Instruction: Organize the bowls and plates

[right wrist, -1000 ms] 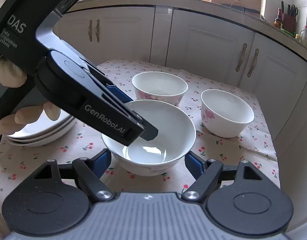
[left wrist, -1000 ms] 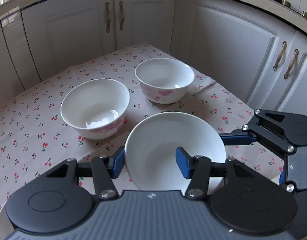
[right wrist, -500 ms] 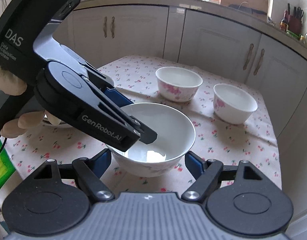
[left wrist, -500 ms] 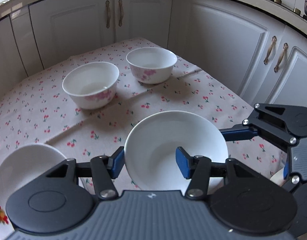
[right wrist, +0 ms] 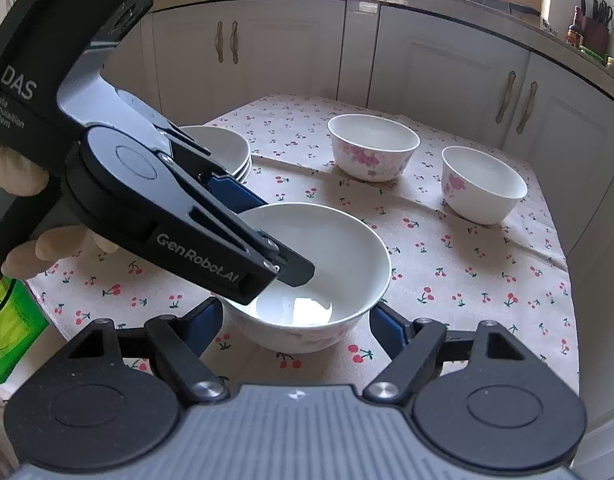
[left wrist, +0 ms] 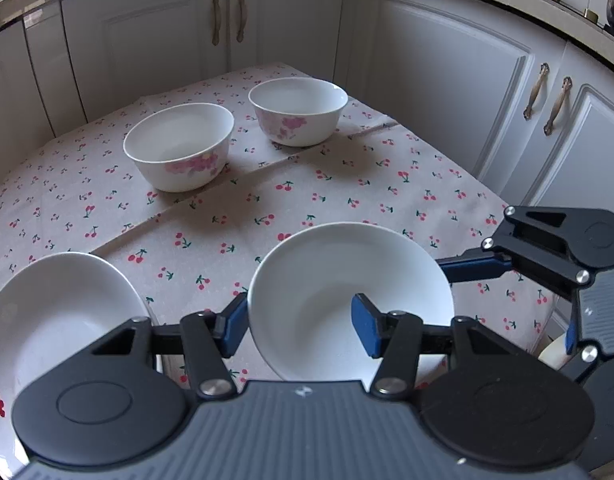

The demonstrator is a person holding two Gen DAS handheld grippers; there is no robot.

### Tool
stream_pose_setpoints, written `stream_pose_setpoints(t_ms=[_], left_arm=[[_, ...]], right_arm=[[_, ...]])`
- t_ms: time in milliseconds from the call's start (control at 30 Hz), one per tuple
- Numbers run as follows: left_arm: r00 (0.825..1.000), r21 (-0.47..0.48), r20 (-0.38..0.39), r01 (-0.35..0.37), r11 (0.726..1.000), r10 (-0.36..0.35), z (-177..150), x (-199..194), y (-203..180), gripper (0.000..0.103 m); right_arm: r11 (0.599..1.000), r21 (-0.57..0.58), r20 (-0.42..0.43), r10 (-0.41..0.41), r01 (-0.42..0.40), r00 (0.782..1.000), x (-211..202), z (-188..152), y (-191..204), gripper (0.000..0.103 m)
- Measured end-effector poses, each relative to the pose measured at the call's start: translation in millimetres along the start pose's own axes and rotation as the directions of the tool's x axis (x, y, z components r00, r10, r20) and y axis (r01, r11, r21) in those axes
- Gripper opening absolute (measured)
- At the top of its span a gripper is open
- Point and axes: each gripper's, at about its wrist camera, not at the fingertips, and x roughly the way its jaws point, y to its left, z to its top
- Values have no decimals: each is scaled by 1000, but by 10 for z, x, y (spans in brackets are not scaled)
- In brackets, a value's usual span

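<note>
A plain white bowl (left wrist: 347,280) is held between both grippers over the near part of the cherry-print tablecloth (left wrist: 339,184). My left gripper (left wrist: 299,328) is shut on its near wall, one blue pad outside and one inside. In the right wrist view the same bowl (right wrist: 339,248) sits between the pads of my right gripper (right wrist: 297,320), which press on its two sides. The left gripper (right wrist: 275,236) reaches into the bowl from the left there. Two bowls with pink flowers (left wrist: 179,146) (left wrist: 299,110) stand further back. I cannot tell whether the held bowl touches the cloth.
A stack of white plates (right wrist: 223,148) stands at the table's left side, with the top plate (left wrist: 59,320) close to my left gripper. White cabinet doors (left wrist: 447,80) surround the table on the far sides. A gloved hand (right wrist: 19,168) holds the left gripper. Something green (right wrist: 11,320) lies low left.
Both grippers have drawn the white bowl back toward the table's near edge, away from the two flowered bowls. The plate stack has come into the left wrist view.
</note>
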Motion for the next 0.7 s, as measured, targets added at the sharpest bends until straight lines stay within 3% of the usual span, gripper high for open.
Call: stream_pose_setpoints(t_ms=[300, 500, 567, 633, 700], left_arm=[[1000, 10, 10, 3, 1000, -3, 20, 20, -21, 55], [1000, 16, 15, 19, 1000, -19, 10, 34, -35, 66], [999, 8, 22, 35, 999, -35, 2, 30, -25, 72], [998, 9, 38, 50, 999, -50, -3, -7, -26, 79], [997, 17, 57, 48, 999, -49, 2, -64, -38, 87]], right_arm=[[1000, 12, -8, -7, 7, 1000, 31, -12, -8, 84], [1000, 14, -13, -9, 10, 1000, 43, -11, -6, 84], [999, 32, -10, 7, -7, 1000, 38, -7, -23, 87], [998, 50, -3, 22, -22, 1000, 25, -4, -43, 99], [998, 53, 20, 19, -20, 1000, -23, -6, -50, 103]])
